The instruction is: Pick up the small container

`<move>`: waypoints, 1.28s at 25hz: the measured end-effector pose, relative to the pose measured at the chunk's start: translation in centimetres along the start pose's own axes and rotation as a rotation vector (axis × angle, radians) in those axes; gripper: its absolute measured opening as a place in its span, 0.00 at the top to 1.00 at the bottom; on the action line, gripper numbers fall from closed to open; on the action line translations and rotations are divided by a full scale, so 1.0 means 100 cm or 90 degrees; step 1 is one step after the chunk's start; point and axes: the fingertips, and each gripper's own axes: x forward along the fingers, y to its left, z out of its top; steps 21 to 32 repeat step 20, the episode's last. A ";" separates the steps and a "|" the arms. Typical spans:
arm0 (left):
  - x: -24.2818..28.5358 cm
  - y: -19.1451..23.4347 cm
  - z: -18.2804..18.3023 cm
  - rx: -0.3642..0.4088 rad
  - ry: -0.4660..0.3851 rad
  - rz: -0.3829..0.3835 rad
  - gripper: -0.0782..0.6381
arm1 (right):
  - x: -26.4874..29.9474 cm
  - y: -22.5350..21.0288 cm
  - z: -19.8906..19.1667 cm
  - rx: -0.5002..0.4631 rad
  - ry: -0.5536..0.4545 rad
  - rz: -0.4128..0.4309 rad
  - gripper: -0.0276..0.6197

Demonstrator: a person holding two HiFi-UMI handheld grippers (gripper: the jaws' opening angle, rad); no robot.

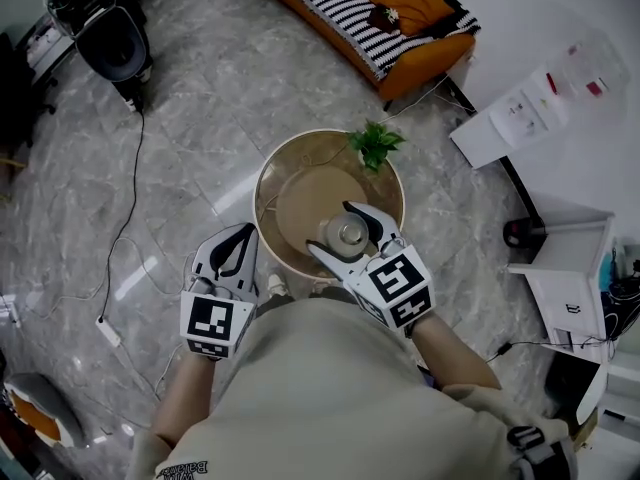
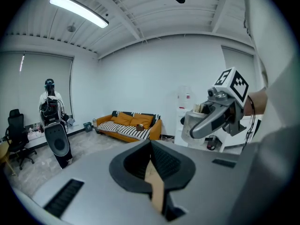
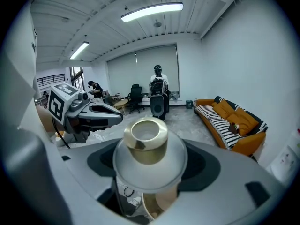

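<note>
The small container point(image 1: 349, 234), a clear jar with a gold lid, is held above the round wooden table point(image 1: 283, 167), with my right gripper point(image 1: 337, 230) shut on its body. In the right gripper view the container point(image 3: 146, 143) fills the space between the jaws, gold lid facing the camera. My left gripper point(image 1: 243, 234) hangs left of the table's near rim, shut and empty. In the left gripper view its jaws meet along the centre line point(image 2: 152, 171), and the right gripper point(image 2: 224, 108) with the container point(image 2: 193, 126) shows to the right.
A small green plant point(image 1: 376, 144) stands at the table's far edge. An orange sofa with a striped blanket point(image 1: 372, 13) lies beyond. White shelving point(image 1: 568, 290) is at the right, a black machine point(image 1: 114, 40) at far left, and a cable point(image 1: 125, 218) runs across the marble floor.
</note>
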 end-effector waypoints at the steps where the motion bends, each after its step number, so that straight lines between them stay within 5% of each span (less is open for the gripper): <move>1: 0.000 0.000 0.001 0.002 0.000 0.000 0.88 | 0.000 -0.001 0.000 -0.001 0.000 0.000 0.46; 32: 0.000 -0.009 0.016 0.005 0.005 0.008 0.88 | -0.010 -0.023 0.006 0.005 -0.001 -0.016 0.46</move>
